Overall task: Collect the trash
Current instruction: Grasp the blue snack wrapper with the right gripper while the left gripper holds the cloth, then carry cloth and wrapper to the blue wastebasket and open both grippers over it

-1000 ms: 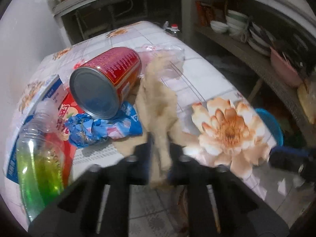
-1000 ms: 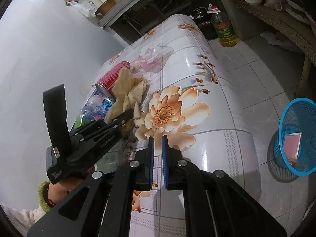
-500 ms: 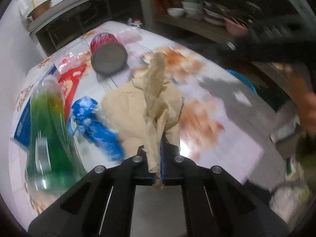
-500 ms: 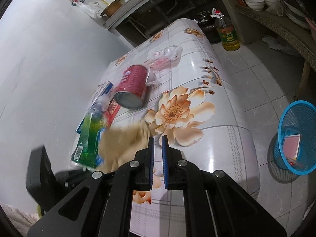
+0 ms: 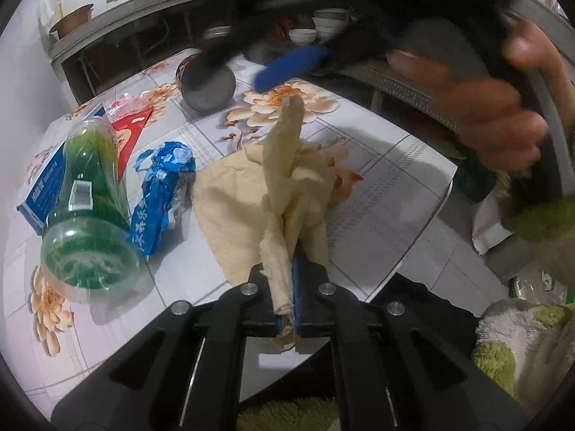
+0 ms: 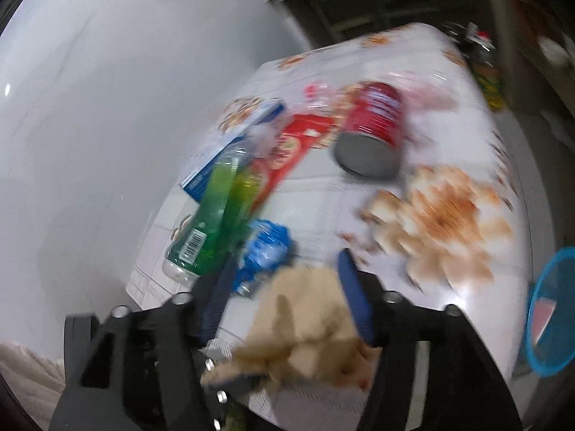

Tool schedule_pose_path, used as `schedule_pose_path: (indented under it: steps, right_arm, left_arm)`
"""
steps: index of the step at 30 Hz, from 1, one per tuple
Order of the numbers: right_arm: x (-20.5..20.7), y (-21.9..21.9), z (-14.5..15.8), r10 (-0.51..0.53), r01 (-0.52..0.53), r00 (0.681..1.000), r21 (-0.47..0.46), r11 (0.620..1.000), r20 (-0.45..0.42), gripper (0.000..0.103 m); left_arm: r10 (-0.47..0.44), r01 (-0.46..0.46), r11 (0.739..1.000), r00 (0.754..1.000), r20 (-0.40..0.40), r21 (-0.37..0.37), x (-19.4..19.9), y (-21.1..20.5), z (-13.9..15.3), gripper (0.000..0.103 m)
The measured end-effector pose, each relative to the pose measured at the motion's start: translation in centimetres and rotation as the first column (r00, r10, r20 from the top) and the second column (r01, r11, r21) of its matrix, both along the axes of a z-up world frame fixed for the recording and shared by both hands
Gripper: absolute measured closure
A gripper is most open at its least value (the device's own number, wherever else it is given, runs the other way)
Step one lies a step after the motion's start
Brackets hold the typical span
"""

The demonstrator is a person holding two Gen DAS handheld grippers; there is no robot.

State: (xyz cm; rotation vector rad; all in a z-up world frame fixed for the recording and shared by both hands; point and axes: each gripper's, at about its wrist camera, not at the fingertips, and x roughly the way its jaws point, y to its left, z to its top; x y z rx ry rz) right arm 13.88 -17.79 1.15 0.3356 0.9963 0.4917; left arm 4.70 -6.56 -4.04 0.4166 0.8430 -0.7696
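Observation:
My left gripper (image 5: 286, 280) is shut on a crumpled tan paper napkin (image 5: 284, 186) and holds it near the table's front edge. My right gripper (image 6: 287, 273) is open, its jaws on either side of the same napkin (image 6: 305, 309); its blue pad (image 5: 291, 66) shows blurred above in the left wrist view. On the floral table (image 5: 388, 194) lie a green plastic bottle (image 5: 84, 208), a blue wrapper (image 5: 161, 197), a red can (image 5: 208, 82), a red packet (image 6: 287, 158) and a blue box (image 5: 50, 179).
A blue trash basket (image 6: 550, 309) stands on the floor to the right of the table. A white wall (image 6: 107, 107) runs along the table's left side. Shelves with bowls (image 5: 323, 28) are behind the table.
My right gripper has opened and swung down over the napkin held by the left gripper. The left gripper has pulled the napkin back toward the table's front edge.

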Motion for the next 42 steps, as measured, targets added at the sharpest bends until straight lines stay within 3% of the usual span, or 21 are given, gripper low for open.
schedule_pose_path:
  steps: [7,9,11,13,17,22,25,28,32,36,42]
  right_arm:
    - [4.4,5.0,-3.4,0.046,-0.071,0.982,-0.128,0.989,-0.185,0.038]
    - [4.7,5.8,-3.9,0.048,-0.077,0.98,-0.144,0.987,-0.195,0.044]
    - [4.7,6.1,-4.1,0.055,-0.084,0.977,-0.14,0.987,-0.204,0.061]
    - [4.8,5.9,-4.5,0.056,-0.08,0.973,-0.102,0.992,-0.223,0.07]
    - [4.0,4.2,-3.6,-0.016,0.0,0.986,-0.099,0.995,-0.164,0.075]
    - [2.0,-0.2,0.1,-0.155,0.152,0.987,-0.069,0.986,-0.037,0.076]
    - [-0.2,-1.8,1.2,-0.173,0.173,0.985,-0.078,0.982,0.004,0.076]
    - [-1.8,-1.7,0.4,-0.148,0.146,0.989,-0.138,0.98,-0.005,0.076]
    - [-2.9,-0.9,-3.0,-0.123,0.102,0.989,-0.225,0.969,-0.08,0.076]
    - [-3.4,-0.5,-4.5,-0.107,0.084,0.99,-0.235,0.968,-0.089,0.076]
    - [-3.3,-1.3,-5.0,-0.112,0.091,0.989,-0.201,0.975,-0.098,0.076]
  left_arm:
    - [0.001,-0.001,0.999,1.0,-0.01,-0.038,-0.3,0.8,-0.1,0.1]
    - [0.0,0.0,0.999,1.0,-0.011,-0.046,-0.3,1.0,-0.1,0.1]
    - [-0.003,0.003,0.999,1.0,-0.011,-0.054,-0.3,1.1,-0.1,0.1]
    - [-0.004,0.003,0.998,1.0,-0.012,-0.06,-0.4,1.2,0.0,0.1]
    - [0.001,-0.004,0.997,1.0,-0.03,-0.081,0.0,2.0,0.0,0.1]
    - [0.02,-0.035,0.99,0.994,-0.107,-0.135,1.6,3.5,0.2,0.1]
    - [0.026,-0.05,0.986,0.988,-0.153,-0.159,2.5,4.0,0.2,0.1]
    - [0.021,-0.049,0.985,0.986,-0.166,-0.164,2.8,4.0,0.2,0.1]
    - [-0.003,-0.021,0.987,0.988,-0.152,-0.16,2.6,3.8,0.7,0.1]
    - [-0.009,-0.01,0.987,0.993,-0.121,-0.159,2.6,3.3,1.4,0.1]
    - [0.057,-0.074,0.984,0.993,-0.104,-0.164,4.7,2.3,1.6,0.099]
